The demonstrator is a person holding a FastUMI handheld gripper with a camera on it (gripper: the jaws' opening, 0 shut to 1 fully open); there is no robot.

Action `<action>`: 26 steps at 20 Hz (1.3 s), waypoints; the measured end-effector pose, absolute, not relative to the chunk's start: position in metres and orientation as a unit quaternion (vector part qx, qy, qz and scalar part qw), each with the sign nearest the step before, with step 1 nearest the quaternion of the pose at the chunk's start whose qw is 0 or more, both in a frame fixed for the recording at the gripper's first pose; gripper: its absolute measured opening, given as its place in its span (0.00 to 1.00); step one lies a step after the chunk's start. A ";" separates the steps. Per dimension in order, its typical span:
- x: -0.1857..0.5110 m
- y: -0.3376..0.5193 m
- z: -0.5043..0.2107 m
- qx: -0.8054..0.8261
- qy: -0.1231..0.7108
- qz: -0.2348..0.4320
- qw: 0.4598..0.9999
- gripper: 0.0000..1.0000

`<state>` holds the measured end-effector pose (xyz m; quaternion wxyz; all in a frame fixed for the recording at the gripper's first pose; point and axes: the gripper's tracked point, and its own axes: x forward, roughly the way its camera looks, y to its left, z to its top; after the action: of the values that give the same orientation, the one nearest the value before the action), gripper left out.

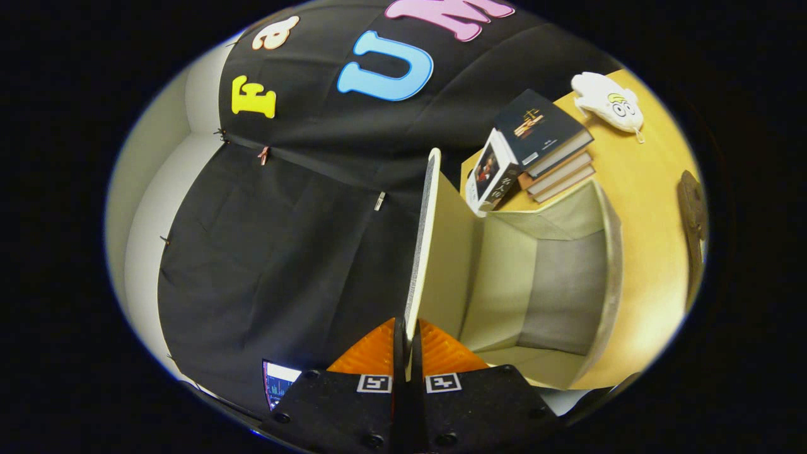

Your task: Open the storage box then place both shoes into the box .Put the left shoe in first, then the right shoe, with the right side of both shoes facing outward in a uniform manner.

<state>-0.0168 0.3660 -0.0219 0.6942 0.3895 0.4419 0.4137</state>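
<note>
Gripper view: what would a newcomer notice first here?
The gripper is shut on the lid of the storage box, holding it swung up edge-on between the fingers. Beside the lid the box gapes open on the yellow table. Beyond the box sits a stack of books, with a white plush toy further on.

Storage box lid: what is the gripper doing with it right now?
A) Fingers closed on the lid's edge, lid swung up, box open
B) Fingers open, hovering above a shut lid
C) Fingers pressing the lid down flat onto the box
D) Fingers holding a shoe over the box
A: the gripper has both fingers pinched on the thin edge of the lid, which stands raised beside the open storage box, its interior bare.
</note>
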 end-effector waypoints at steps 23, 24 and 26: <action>-0.030 0.544 -0.093 0.251 0.496 0.398 0.729 0.54; -0.026 0.536 -0.087 0.244 0.478 0.398 0.744 0.76; -0.015 0.516 -0.081 0.225 0.447 0.399 0.769 0.97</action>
<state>-0.0149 0.5158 -0.0809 0.7687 0.2253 0.4466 0.3987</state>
